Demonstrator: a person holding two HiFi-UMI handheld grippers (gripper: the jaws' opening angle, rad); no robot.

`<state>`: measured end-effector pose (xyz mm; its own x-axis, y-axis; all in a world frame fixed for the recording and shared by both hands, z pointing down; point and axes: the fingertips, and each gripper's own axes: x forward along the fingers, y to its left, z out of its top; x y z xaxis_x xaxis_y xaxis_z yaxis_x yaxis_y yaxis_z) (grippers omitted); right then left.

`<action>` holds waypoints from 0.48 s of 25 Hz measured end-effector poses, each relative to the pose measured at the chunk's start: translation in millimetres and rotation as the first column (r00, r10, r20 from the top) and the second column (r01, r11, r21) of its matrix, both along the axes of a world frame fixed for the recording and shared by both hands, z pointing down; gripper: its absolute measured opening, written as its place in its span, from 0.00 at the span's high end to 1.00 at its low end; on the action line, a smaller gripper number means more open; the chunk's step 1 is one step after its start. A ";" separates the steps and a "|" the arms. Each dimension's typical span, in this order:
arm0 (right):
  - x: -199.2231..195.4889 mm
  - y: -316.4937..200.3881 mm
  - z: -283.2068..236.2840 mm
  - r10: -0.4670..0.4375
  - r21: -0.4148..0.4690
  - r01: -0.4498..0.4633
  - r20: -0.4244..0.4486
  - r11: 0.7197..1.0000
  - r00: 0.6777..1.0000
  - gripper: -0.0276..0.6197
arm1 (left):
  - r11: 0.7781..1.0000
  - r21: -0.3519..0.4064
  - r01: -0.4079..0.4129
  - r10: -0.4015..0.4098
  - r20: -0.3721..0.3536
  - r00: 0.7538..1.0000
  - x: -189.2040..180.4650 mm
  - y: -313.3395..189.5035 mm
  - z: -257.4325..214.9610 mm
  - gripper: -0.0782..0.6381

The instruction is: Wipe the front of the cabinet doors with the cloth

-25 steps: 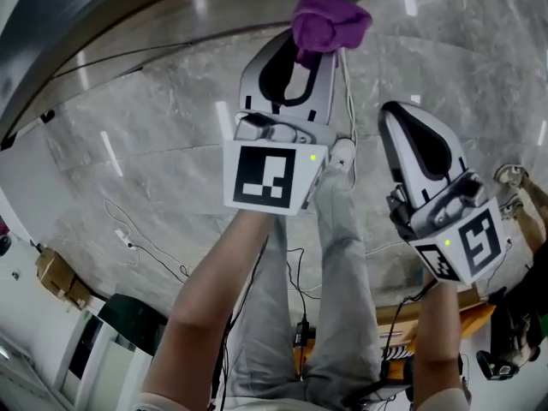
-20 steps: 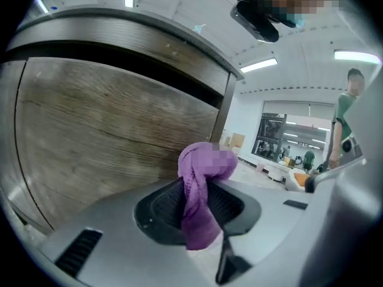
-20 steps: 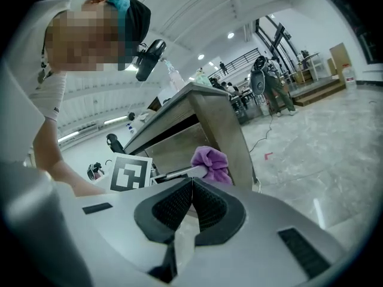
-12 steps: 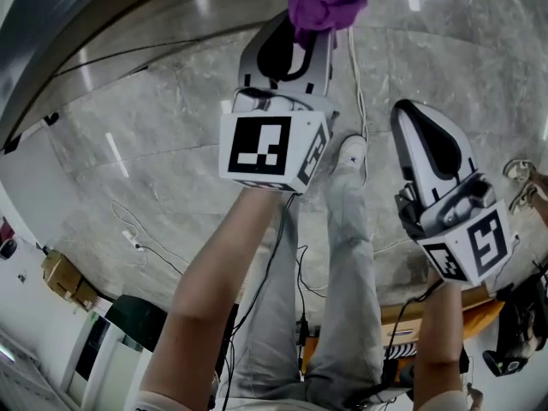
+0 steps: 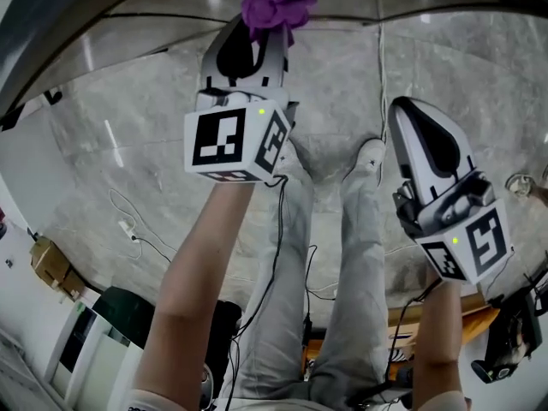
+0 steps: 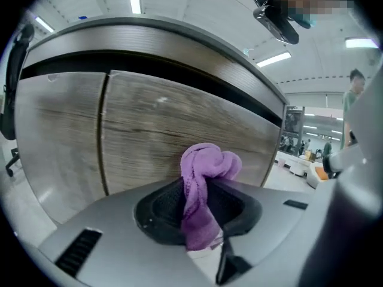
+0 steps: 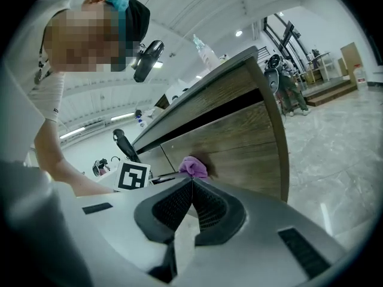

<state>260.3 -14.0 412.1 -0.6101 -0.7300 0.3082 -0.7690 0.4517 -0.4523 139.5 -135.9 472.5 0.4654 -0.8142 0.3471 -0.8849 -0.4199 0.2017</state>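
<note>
Cloth (image 6: 209,164) pokes straight ahead from the left gripper's (image 6: 199,203) pinching fingers toward the door (image 6: 143,133) (contact unclear), while the right gripper (image 7: 191,185), fingers pressed together and empty, sits farther off.

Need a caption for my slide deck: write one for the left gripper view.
Left gripper, tongs shut on a bunched purple cloth, holds it up before the wood-grain cabinet door.

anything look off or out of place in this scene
Nothing is spilled or damaged. The purple cloth is a twisted wad in the left gripper, not spread flat, so only a small lump faces the cabinet door. Loose cables lie across the floor.
</note>
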 end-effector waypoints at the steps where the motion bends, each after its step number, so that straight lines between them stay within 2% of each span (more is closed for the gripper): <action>1: -8.3 -1.4 0.0 -0.007 0.001 0.007 0.001 1.000 1.000 0.91 | 1.000 0.003 0.013 -0.013 0.010 1.000 -14.0 -2.3 -0.5 0.75; 7: -54.6 -8.1 -2.7 -0.045 0.003 0.045 0.000 0.999 0.999 0.91 | 0.997 0.025 0.071 -0.072 0.041 0.997 -82.1 -14.8 -6.3 0.75; 12: -69.1 -3.8 2.0 -0.072 0.008 0.072 0.006 0.997 0.997 0.91 | 0.987 0.049 0.152 -0.156 0.073 0.985 -125.6 -17.3 -4.9 0.75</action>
<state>191.2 -17.8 414.1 -0.6626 -0.6866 0.2992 -0.7319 0.5089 -0.4531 13.9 -153.3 467.5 0.3070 -0.8890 0.3397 -0.9517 -0.2843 0.1159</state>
